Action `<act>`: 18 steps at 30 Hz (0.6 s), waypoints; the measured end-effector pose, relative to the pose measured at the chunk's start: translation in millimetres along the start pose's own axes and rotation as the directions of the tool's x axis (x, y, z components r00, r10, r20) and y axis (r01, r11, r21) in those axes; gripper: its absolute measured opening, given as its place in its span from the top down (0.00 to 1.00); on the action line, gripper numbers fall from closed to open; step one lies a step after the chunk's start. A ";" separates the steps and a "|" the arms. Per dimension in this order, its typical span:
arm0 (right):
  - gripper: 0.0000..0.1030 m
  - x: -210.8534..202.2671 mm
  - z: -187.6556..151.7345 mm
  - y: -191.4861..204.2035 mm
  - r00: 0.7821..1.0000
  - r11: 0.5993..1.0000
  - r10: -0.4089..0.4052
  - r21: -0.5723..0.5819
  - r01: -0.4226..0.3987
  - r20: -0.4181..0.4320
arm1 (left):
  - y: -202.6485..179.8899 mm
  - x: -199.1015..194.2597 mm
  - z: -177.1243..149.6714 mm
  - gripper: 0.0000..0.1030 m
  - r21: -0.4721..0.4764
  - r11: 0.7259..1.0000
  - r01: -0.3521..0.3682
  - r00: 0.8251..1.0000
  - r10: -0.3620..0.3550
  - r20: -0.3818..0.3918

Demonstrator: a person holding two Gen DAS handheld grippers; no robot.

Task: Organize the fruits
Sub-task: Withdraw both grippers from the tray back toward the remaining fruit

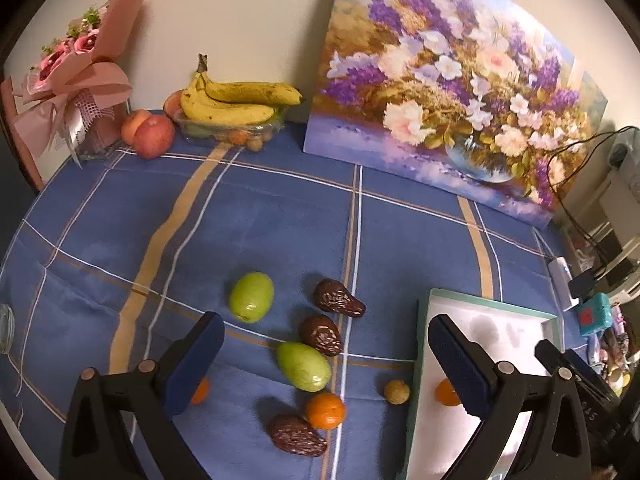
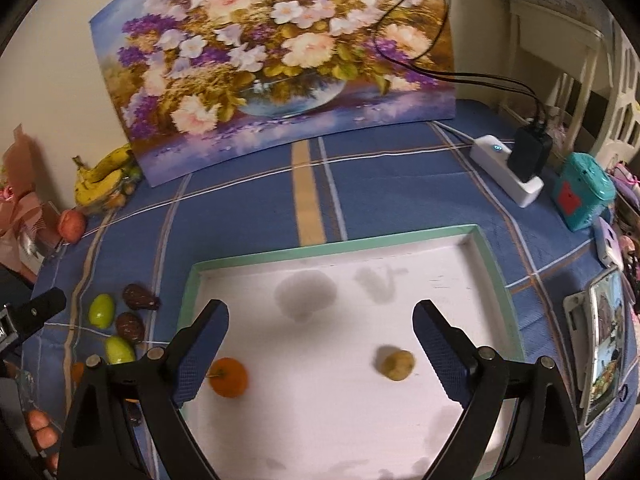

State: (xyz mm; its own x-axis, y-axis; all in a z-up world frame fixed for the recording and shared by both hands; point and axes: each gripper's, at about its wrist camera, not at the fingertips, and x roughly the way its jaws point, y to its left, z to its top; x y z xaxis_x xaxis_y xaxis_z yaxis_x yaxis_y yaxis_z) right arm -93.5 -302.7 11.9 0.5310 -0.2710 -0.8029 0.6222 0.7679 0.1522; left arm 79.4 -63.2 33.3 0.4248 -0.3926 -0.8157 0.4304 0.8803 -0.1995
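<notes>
A white tray with a green rim (image 2: 332, 243) lies on the blue checked cloth; it holds a small orange (image 2: 229, 377) and a tan longan (image 2: 396, 365). My right gripper (image 2: 320, 348) is open and empty above the tray. My left gripper (image 1: 326, 364) is open and empty above loose fruit: two green jujubes (image 1: 252, 297) (image 1: 304, 366), three brown dates (image 1: 338, 299) (image 1: 320, 335) (image 1: 297, 435), an orange (image 1: 325, 410), another orange (image 1: 199, 391) behind the left finger, and a longan (image 1: 397, 391) beside the tray rim (image 1: 416, 344).
A flower painting (image 1: 448, 92) leans on the wall. Bananas on a clear fruit box (image 1: 236, 104), apples (image 1: 148, 134) and a pink bouquet (image 1: 76, 76) stand at the back left. A power strip (image 2: 508, 172), teal box (image 2: 580, 188) and phone (image 2: 604, 340) lie at the right.
</notes>
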 end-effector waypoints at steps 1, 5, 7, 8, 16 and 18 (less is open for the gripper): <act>0.09 -0.4 0.1 4.2 1.000 1.000 0.018 -0.005 -0.018 0.002 | 3.2 -2.1 0.9 0.00 0.001 1.000 0.003 1.000 -0.003 0.001; 0.09 0.2 0.7 20.4 0.998 0.998 0.059 -0.038 -0.059 -0.008 | 28.4 -16.8 8.3 0.00 -0.009 0.999 -0.051 0.998 0.051 0.029; 0.09 0.4 0.5 29.4 0.998 0.996 0.062 -0.059 -0.062 -0.009 | 41.3 -23.4 10.7 0.00 -0.022 0.996 -0.082 0.996 0.083 0.038; 0.09 -0.2 0.3 35.2 0.998 0.995 0.068 -0.075 -0.068 -0.007 | 50.4 -27.3 12.1 0.00 -0.034 0.995 -0.097 0.994 0.098 0.044; 0.09 -8.3 -1.6 78.3 0.984 0.972 0.176 -0.154 -0.177 -0.022 | 98.8 -52.2 14.7 0.00 -0.138 0.982 -0.132 0.988 0.141 0.059; 0.09 -12.1 -2.6 90.0 0.980 0.965 0.196 -0.174 -0.196 -0.019 | 106.4 -57.4 14.1 0.00 -0.153 0.978 -0.141 0.987 0.151 0.062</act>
State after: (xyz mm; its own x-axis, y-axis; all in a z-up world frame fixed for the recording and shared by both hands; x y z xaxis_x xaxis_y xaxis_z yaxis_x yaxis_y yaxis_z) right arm -45.5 -228.8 33.7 0.6315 -0.1043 -0.7683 0.3963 0.8951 0.2042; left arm 112.0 49.2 66.5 0.5335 -0.2705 -0.8014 0.2395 0.9570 -0.1635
